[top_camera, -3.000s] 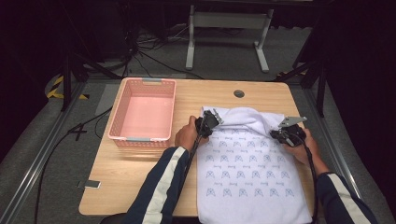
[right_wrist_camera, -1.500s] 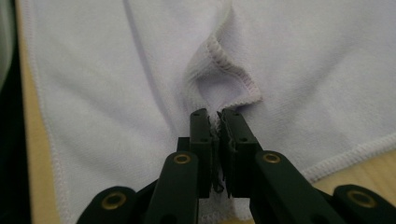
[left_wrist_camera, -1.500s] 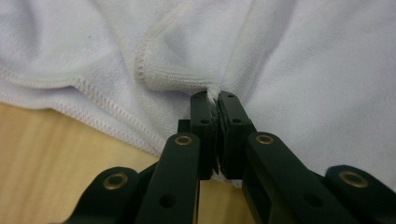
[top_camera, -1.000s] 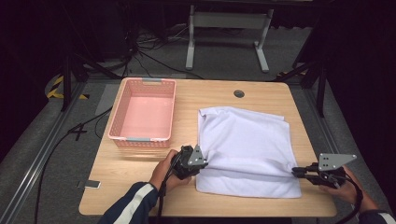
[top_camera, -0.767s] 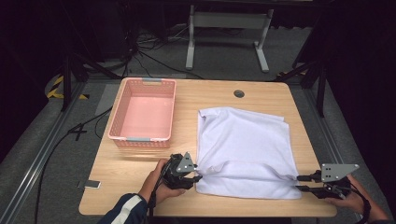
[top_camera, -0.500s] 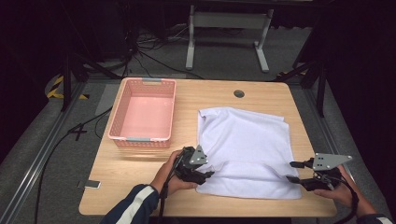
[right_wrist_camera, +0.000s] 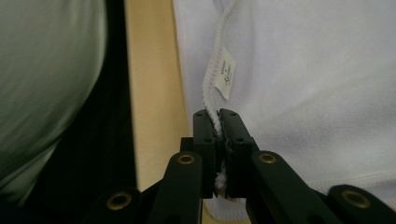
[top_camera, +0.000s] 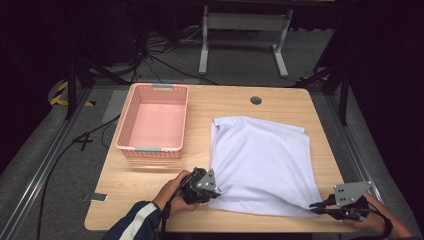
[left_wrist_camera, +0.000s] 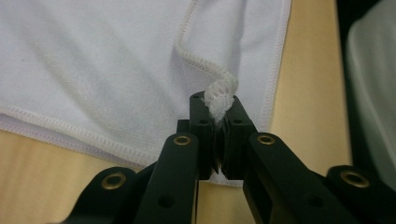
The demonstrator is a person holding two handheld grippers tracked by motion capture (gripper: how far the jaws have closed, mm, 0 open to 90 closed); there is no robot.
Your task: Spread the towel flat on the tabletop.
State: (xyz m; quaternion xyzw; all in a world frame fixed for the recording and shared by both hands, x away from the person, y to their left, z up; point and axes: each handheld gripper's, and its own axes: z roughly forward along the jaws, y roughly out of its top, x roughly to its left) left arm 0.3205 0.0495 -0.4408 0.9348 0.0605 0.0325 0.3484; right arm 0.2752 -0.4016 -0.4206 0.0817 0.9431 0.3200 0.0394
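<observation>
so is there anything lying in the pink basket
No, the pink basket in the high view shows a bare bottom, and the white towel lies on the table beside it.

White cloth (top_camera: 262, 165) — pink basket (top_camera: 154, 120) — tan table (top_camera: 235, 100).

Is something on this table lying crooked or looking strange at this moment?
The white cloth lies askew: its far edge slants and its far left corner is rumpled. The left gripper and right gripper each pinch a near corner. The pink basket sits straight.
</observation>
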